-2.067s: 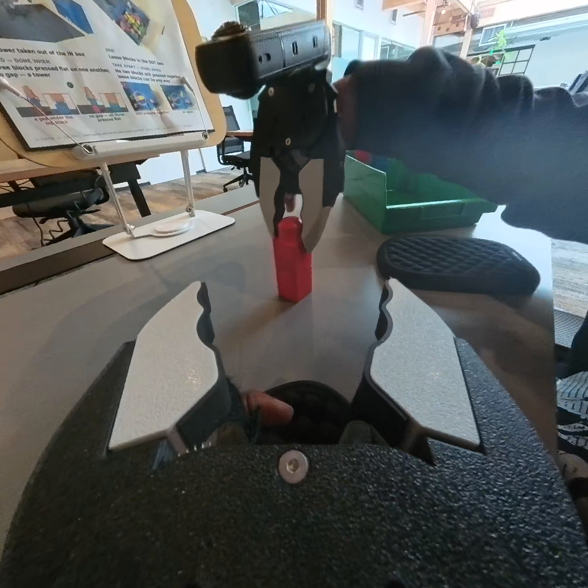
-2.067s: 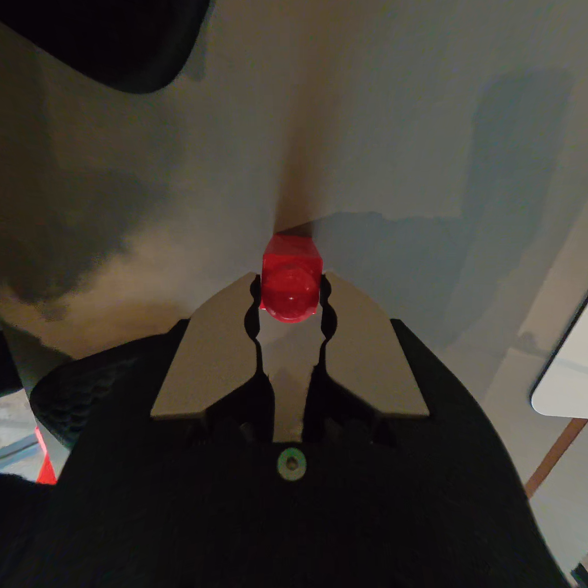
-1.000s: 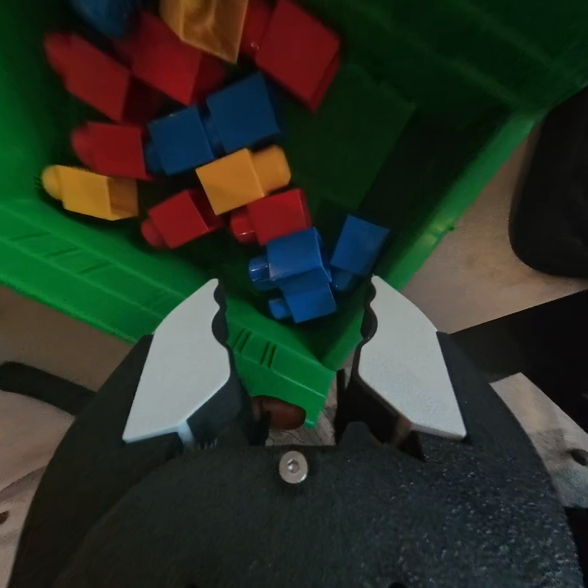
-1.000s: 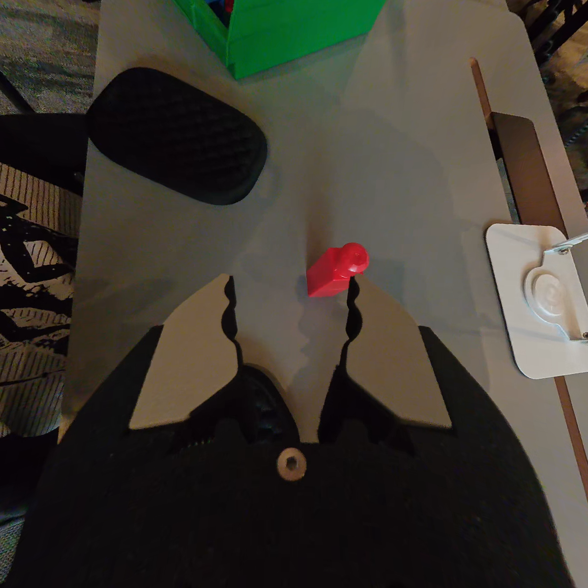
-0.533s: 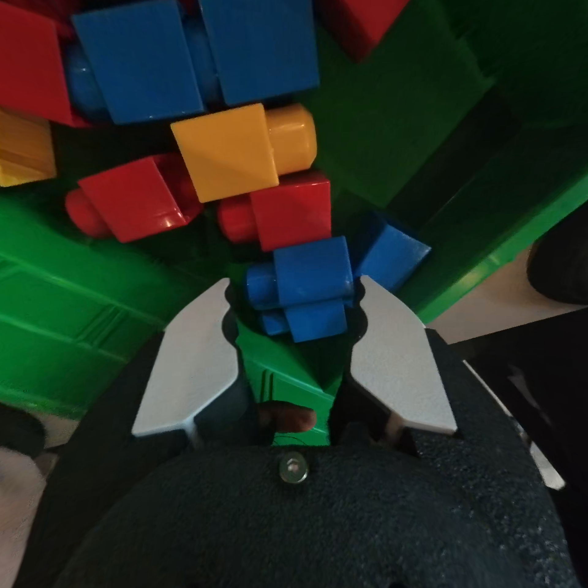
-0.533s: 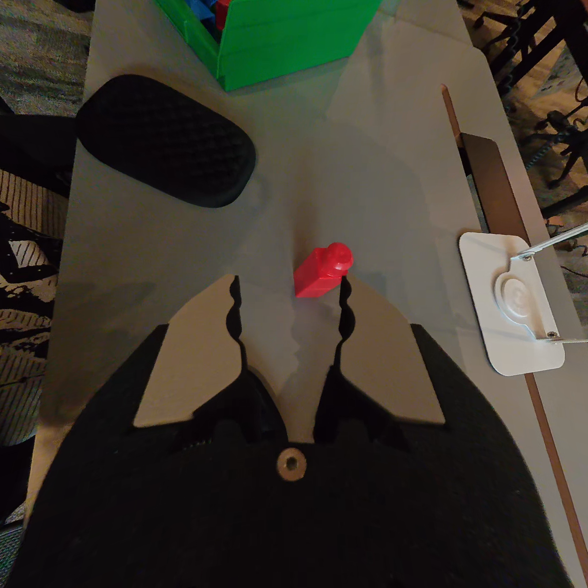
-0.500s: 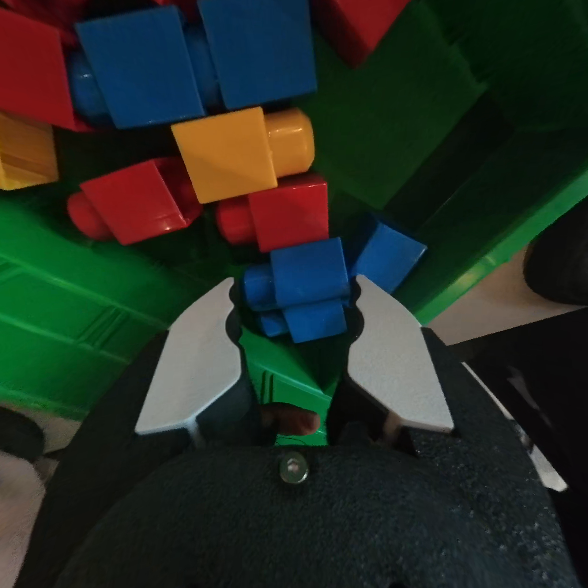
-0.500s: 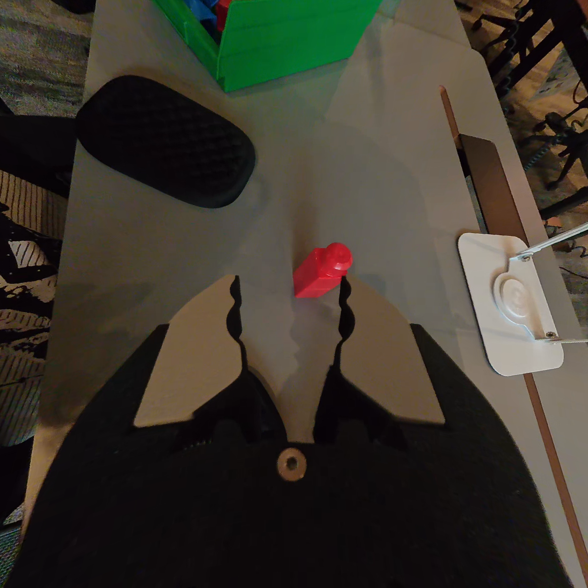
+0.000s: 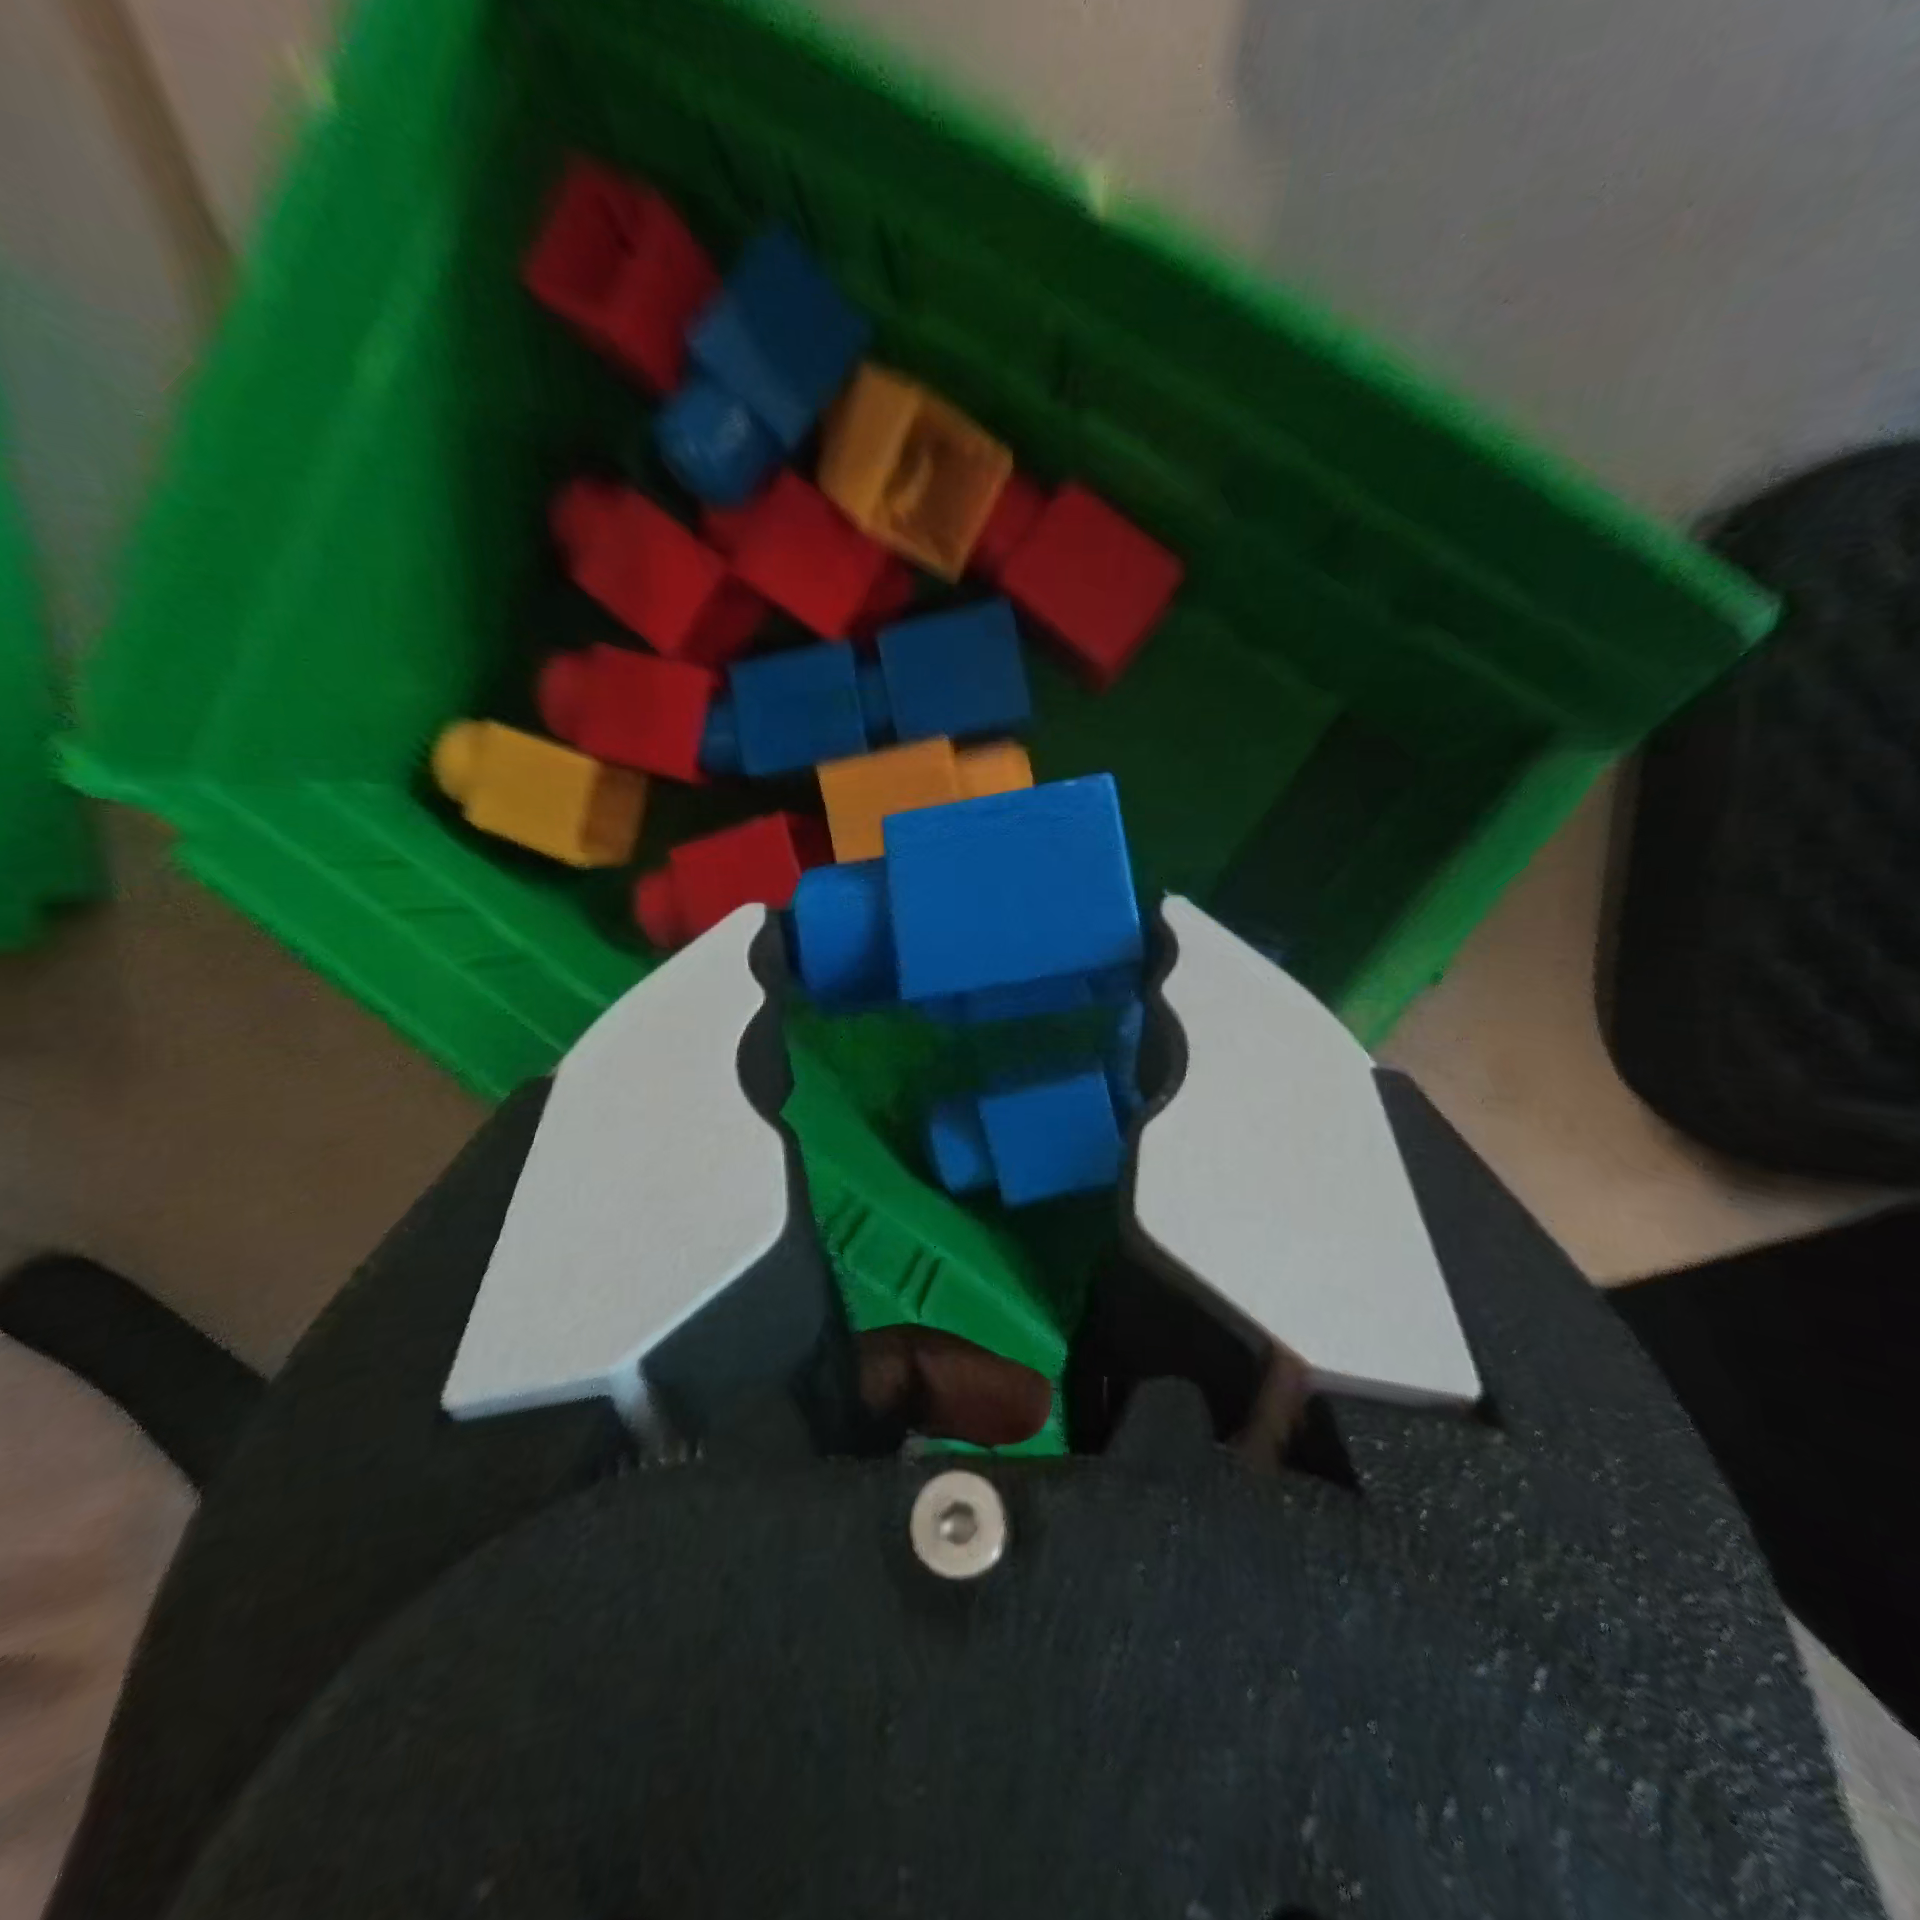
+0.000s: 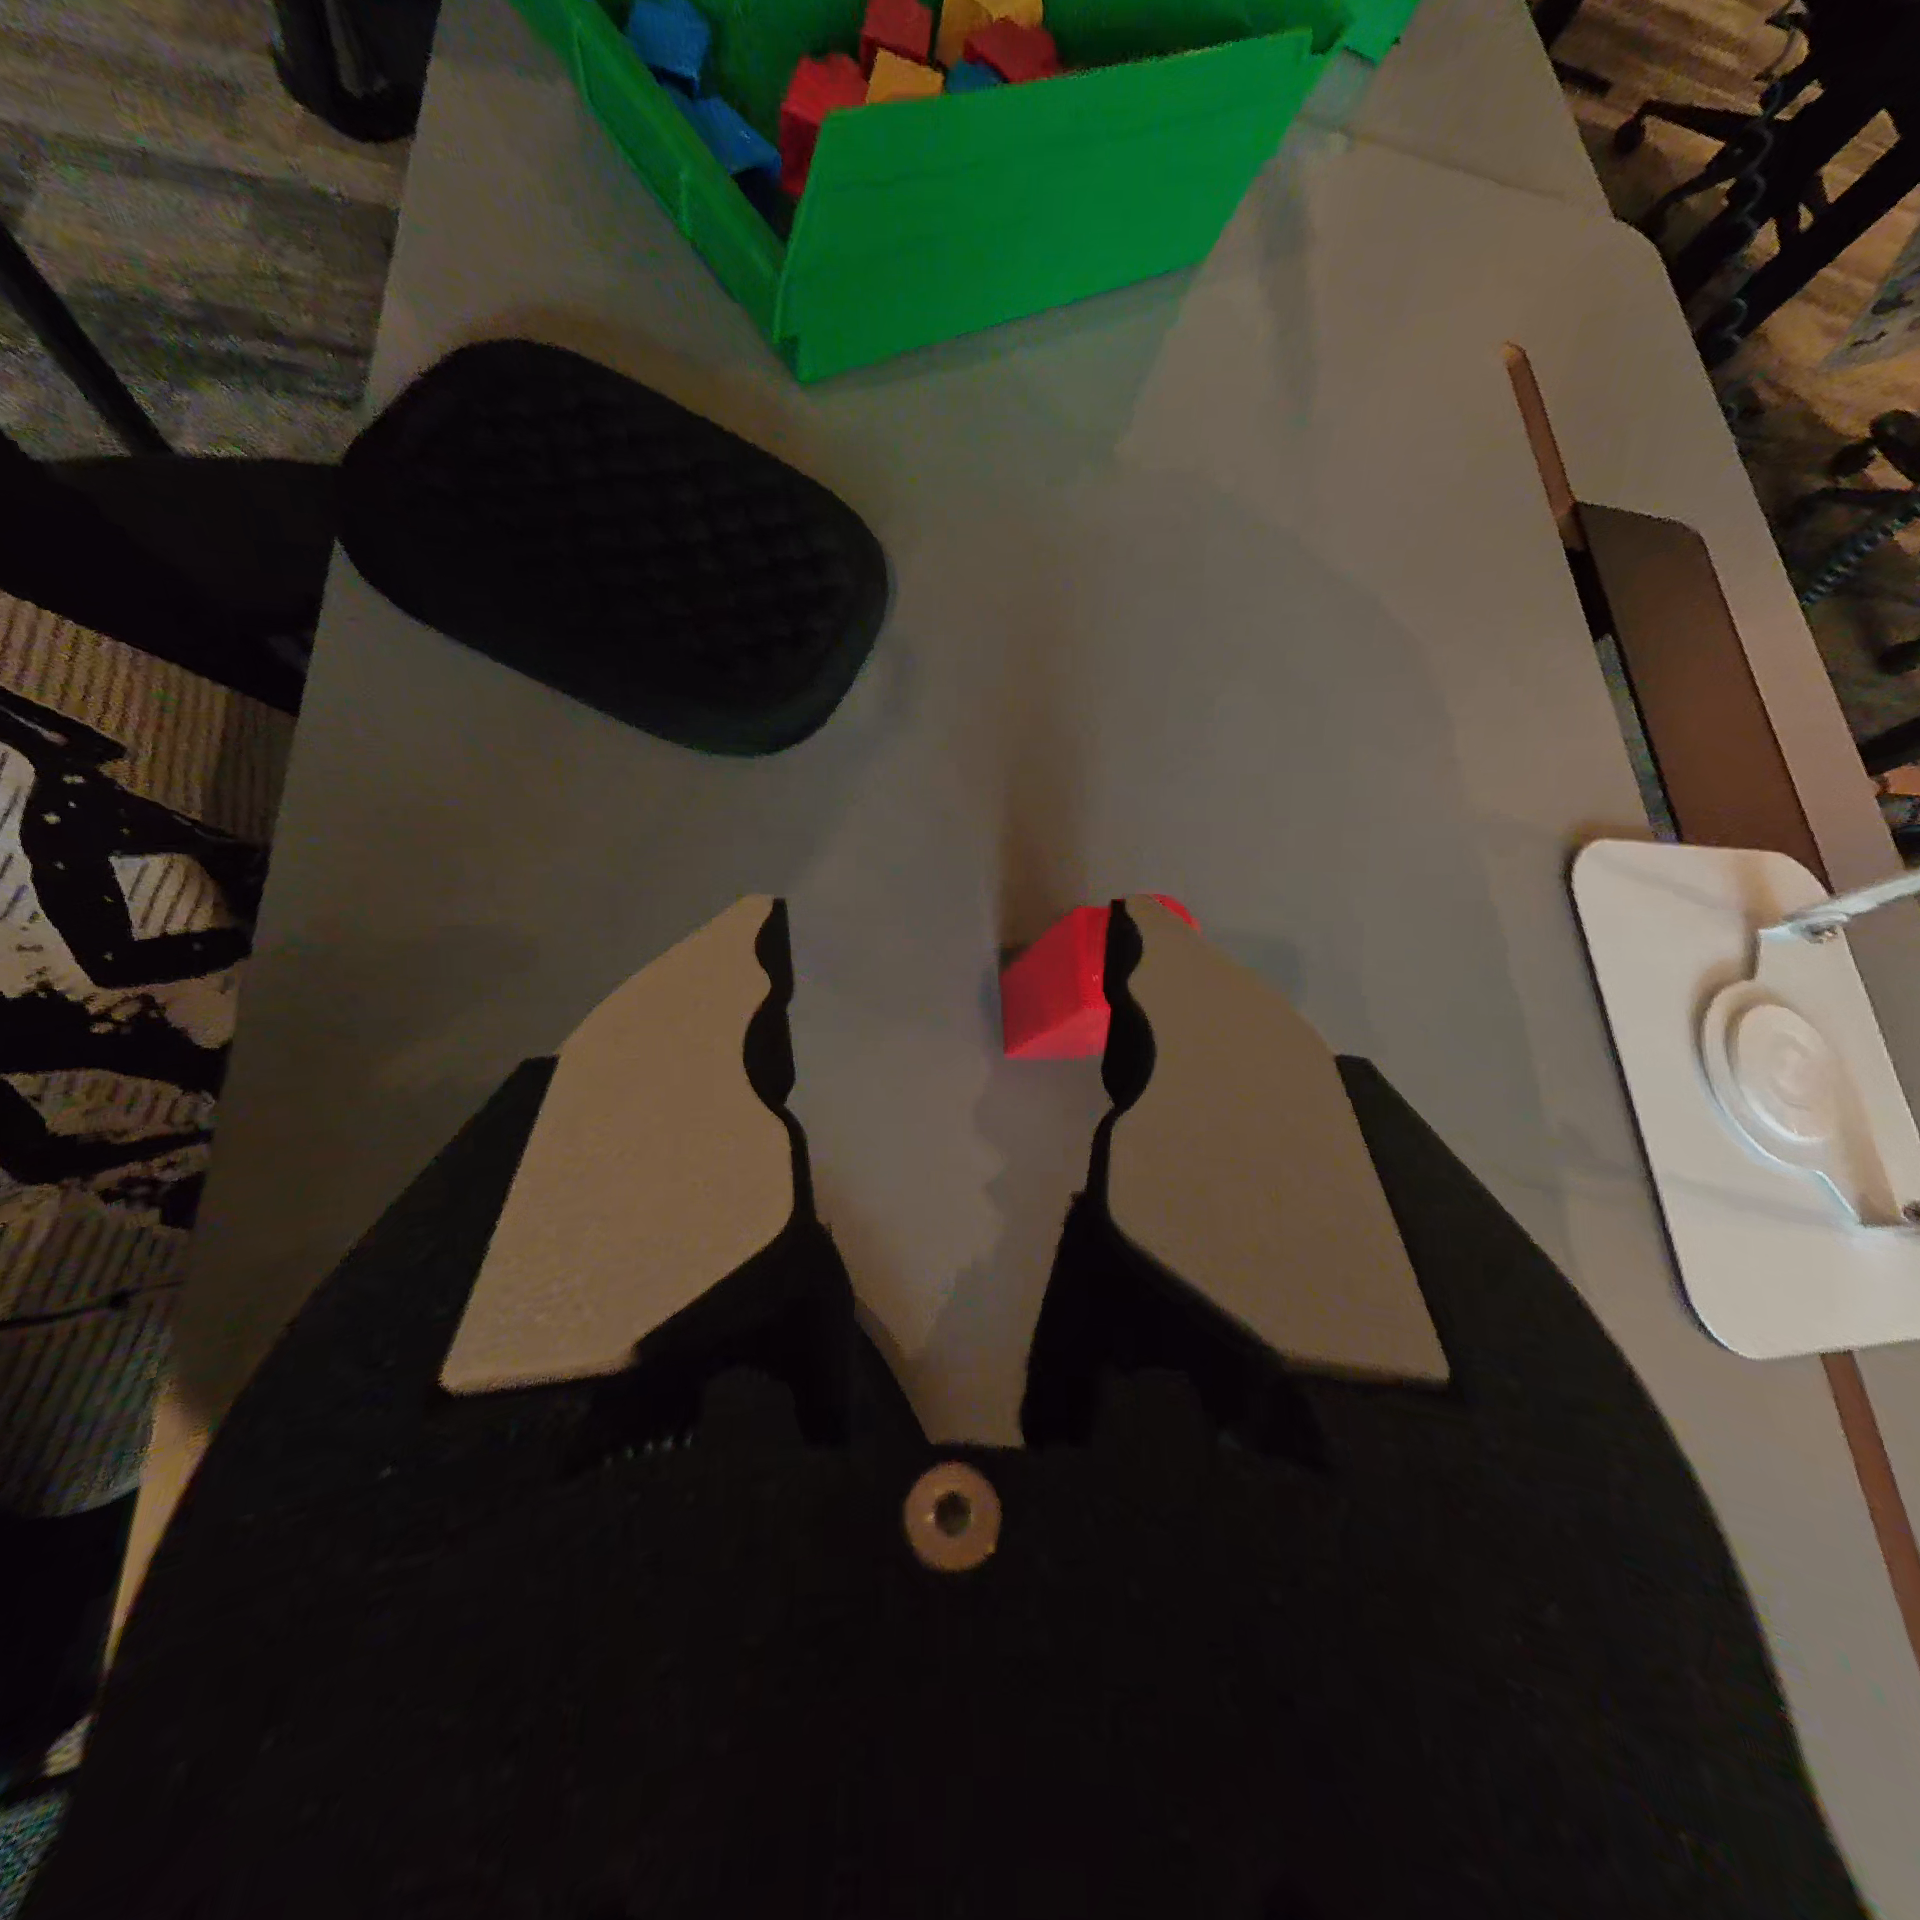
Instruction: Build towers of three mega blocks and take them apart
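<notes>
The left gripper (image 9: 961, 940) pinches a blue block (image 9: 1003, 883) lying crosswise, stud pointing left, above the green bin (image 9: 343, 488), while the right gripper (image 10: 945, 914) hangs spread beside a red block (image 10: 1055, 987).

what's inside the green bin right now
Loose red, blue and yellow blocks lie piled in the green bin. The left gripper holds a blue block over it, covering some blocks beneath.

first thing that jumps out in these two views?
The blue block clamped between the left gripper fingers, raised above the green bin of red, blue and yellow blocks. In the right wrist view, a lone red block sits on the grey table, beside the open right gripper's right finger.
</notes>
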The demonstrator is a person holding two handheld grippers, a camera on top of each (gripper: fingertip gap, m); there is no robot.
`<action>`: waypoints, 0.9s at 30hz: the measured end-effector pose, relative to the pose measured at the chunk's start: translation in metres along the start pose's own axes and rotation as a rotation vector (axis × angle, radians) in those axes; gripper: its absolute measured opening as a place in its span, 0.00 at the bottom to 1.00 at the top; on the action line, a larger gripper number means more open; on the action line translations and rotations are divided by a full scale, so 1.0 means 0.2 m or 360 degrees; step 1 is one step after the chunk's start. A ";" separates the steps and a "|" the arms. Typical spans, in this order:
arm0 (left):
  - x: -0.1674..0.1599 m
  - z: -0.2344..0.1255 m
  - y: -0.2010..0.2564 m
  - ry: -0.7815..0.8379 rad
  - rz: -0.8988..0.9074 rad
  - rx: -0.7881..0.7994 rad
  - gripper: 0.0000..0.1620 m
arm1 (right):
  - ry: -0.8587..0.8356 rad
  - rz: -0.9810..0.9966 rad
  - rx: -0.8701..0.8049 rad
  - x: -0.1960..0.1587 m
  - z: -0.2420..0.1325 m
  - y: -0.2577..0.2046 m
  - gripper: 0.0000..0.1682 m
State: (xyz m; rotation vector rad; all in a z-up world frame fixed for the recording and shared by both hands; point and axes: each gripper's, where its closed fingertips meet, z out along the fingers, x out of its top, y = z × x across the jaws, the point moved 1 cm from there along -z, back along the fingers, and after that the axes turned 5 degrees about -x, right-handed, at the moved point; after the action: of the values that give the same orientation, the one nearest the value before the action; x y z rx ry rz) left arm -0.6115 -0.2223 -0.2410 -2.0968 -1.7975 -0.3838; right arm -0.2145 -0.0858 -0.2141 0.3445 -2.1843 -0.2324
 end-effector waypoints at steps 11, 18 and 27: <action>0.56 -0.20 0.49 0.1132 0.0626 0.0354 0.40 | 0.0354 0.0254 0.0236 0.28 0.10 -0.01 0.32; 0.69 -0.11 0.84 0.1316 0.1053 0.0497 0.40 | 0.0427 0.0366 0.0323 0.43 0.22 0.02 0.32; 0.76 -0.04 1.14 0.1378 0.1401 0.0526 0.40 | 0.0468 0.0735 0.0604 0.50 0.44 0.07 0.33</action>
State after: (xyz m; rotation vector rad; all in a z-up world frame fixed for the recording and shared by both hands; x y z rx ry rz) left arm -0.3625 -0.1206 -0.1894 -1.8166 -0.3647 -0.5588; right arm -0.3439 -0.1024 -0.1861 0.0659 -1.9415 0.4655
